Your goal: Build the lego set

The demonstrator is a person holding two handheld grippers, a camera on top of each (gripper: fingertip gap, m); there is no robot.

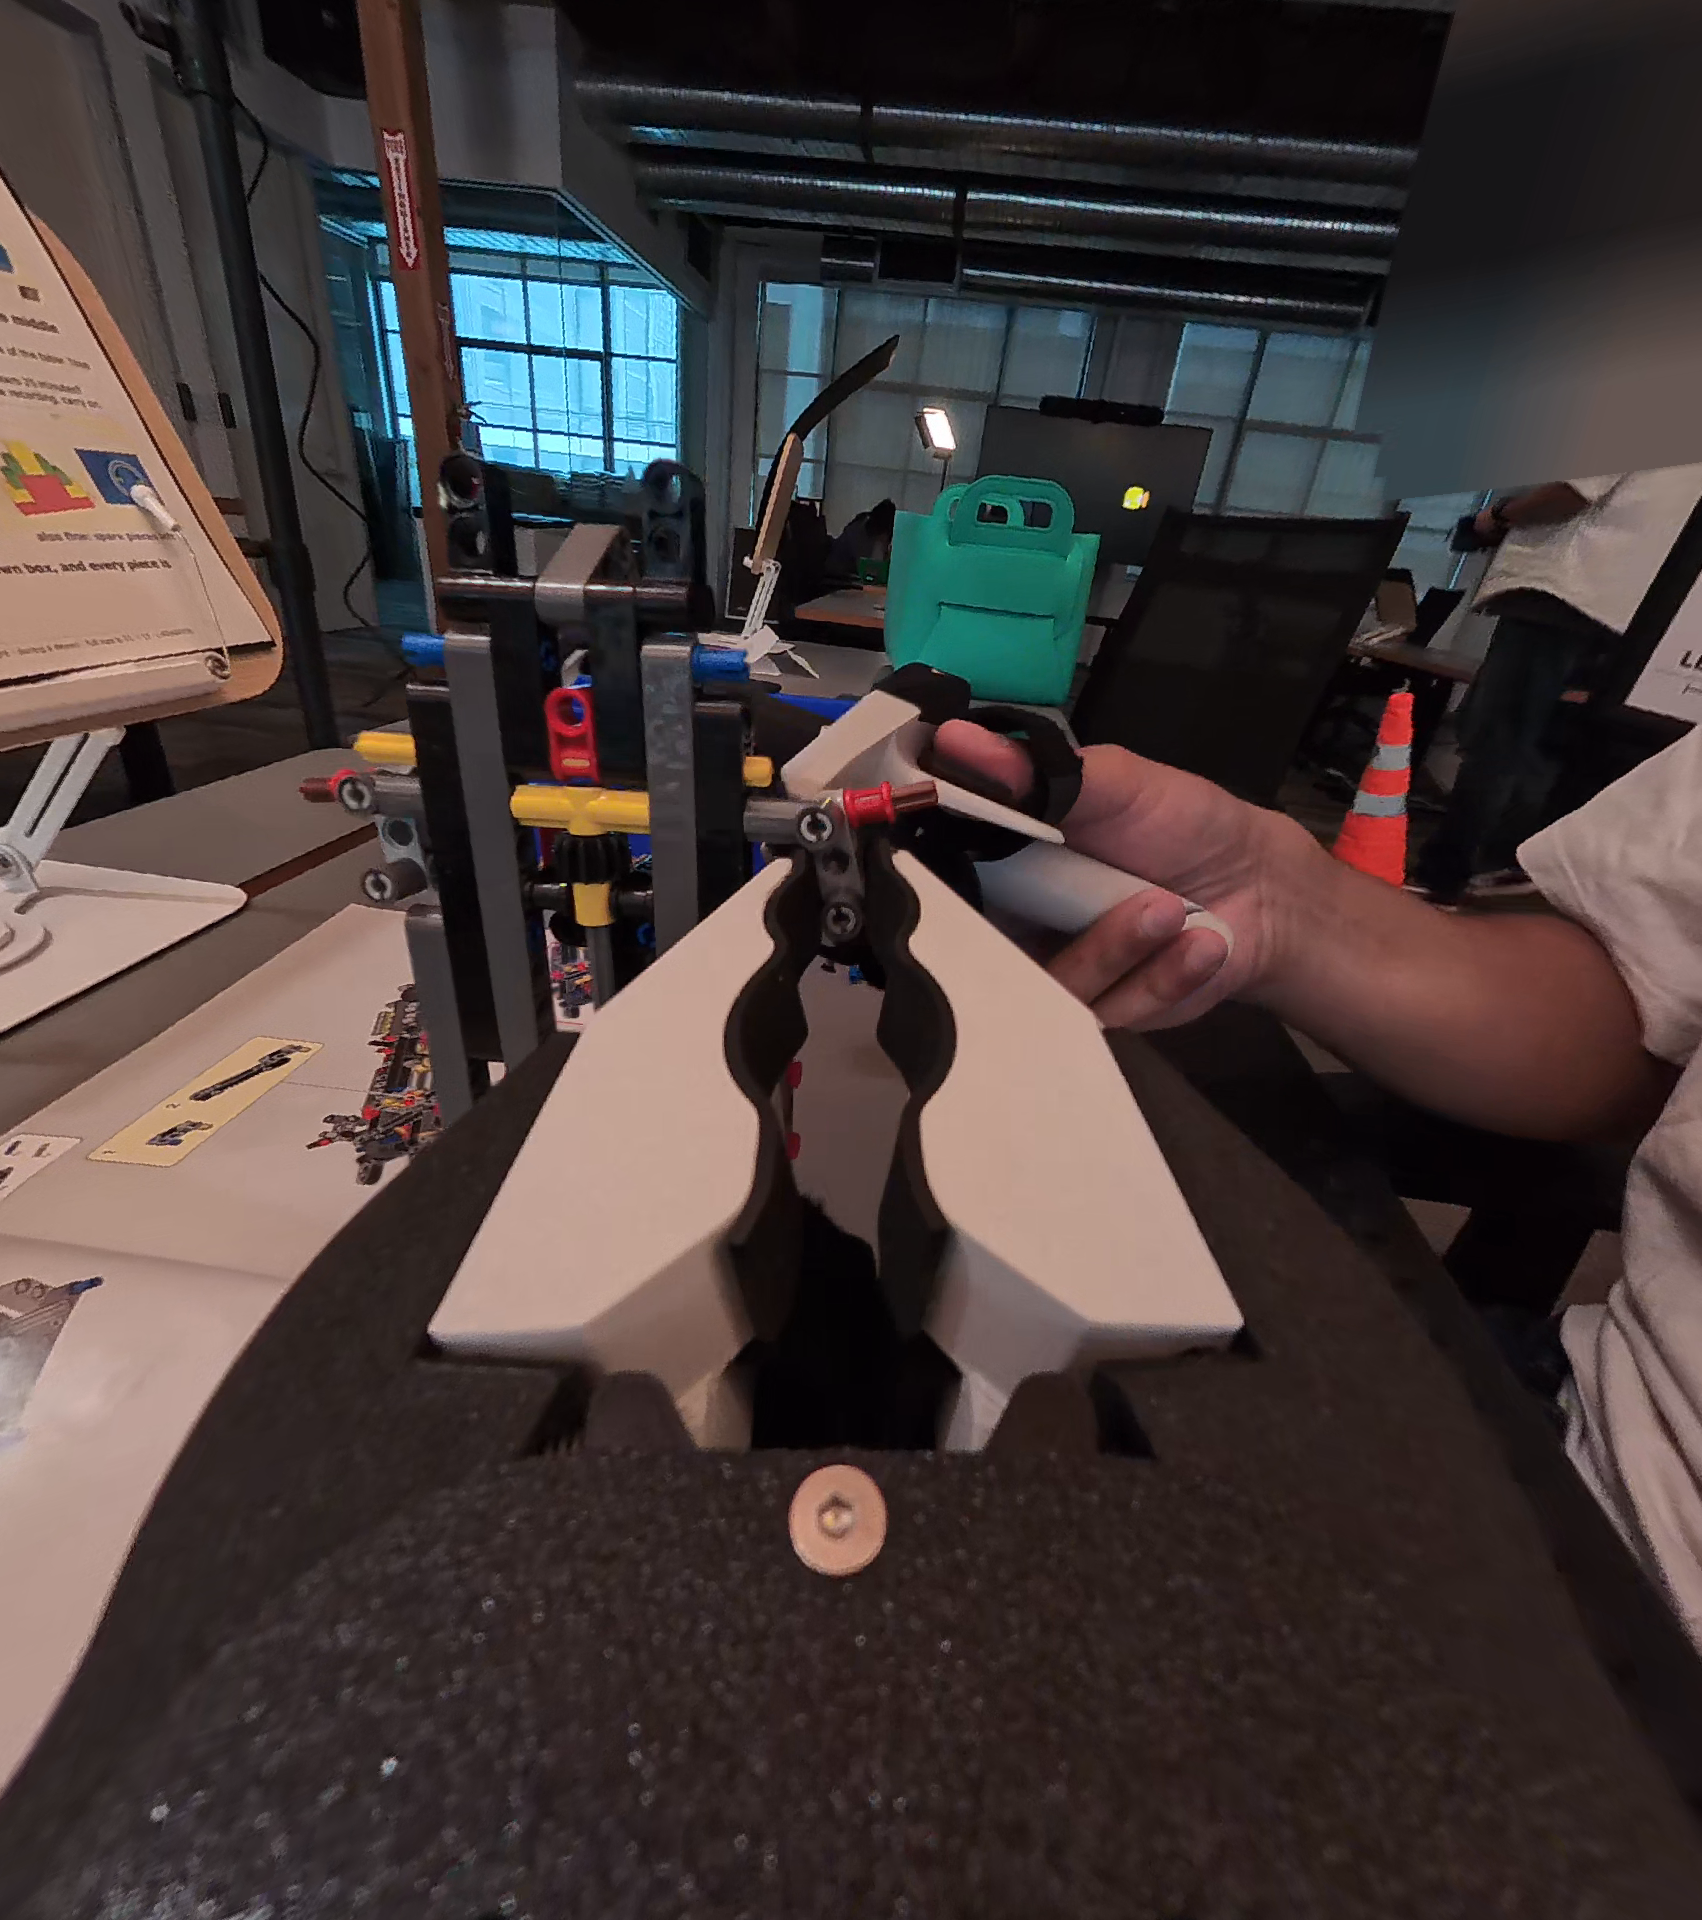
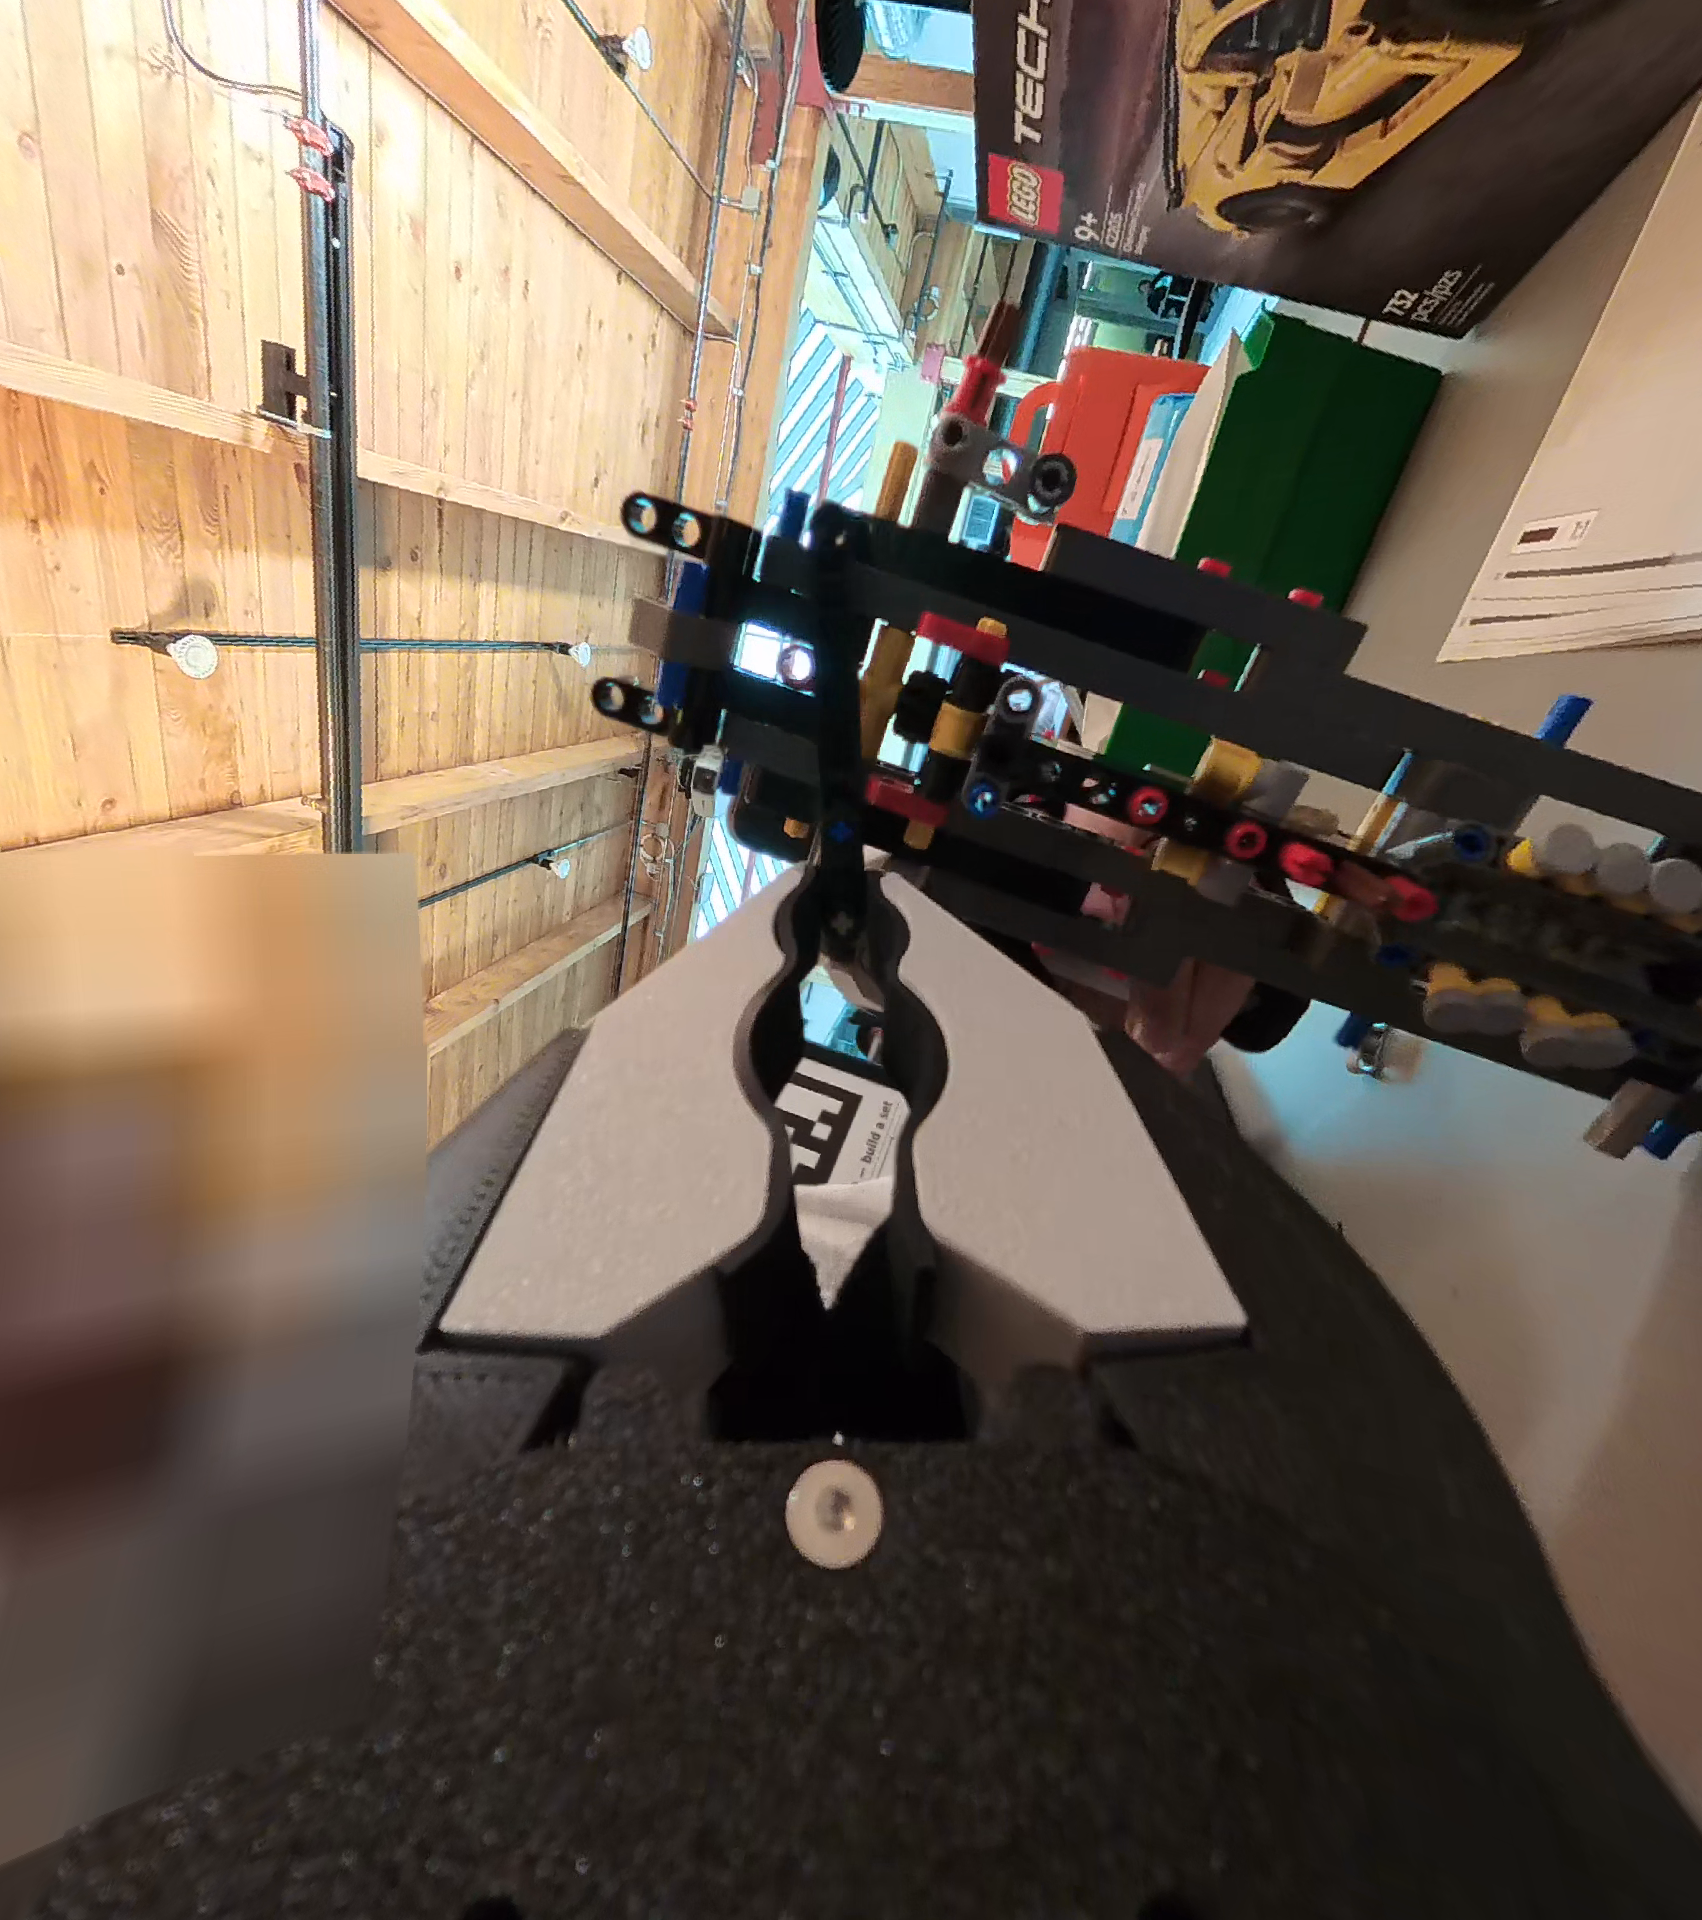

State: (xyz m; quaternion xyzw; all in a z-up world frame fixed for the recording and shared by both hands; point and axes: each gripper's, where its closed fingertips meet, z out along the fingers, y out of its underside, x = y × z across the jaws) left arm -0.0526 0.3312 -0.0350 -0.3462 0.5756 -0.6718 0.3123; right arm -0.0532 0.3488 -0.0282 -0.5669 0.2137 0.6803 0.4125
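Your left gripper (image 1: 839,904), white-fingered with black wavy pads, has its jaws drawn narrow onto a small grey plastic lift-arm (image 1: 834,878) with three holes. That arm hangs from the end of a grey cross-axle capped by a red bush and brown pin (image 1: 878,802). It sits on the right flank of the tall black-and-grey Technic frame (image 1: 556,790), which is held upright above the open instruction booklet (image 1: 234,1101), not resting on the table. Pinching this little arm seems meant to steady the whole frame from one corner while the other tool works.

Your right gripper (image 2: 839,914) closes its jaws narrow on a thin black plastic beam (image 2: 836,727), which runs up across the near end of the same frame. The frame (image 2: 1242,727) stretches away to the right in this view. Gripping the beam by its lower end leaves its upper holes free, so I judge you are lining it up to press onto the frame. Whether it is already seated, the view does not settle.

By count, the left view shows:
- two blue pins poking out at the frame's upper sides
- one red connector in the middle
- one yellow T-shaped piece
- two grey uprights

The right view shows four pale grey round pegs (image 2: 1647,883) in a row along the far end. One black set box (image 2: 1242,156) stands behind.
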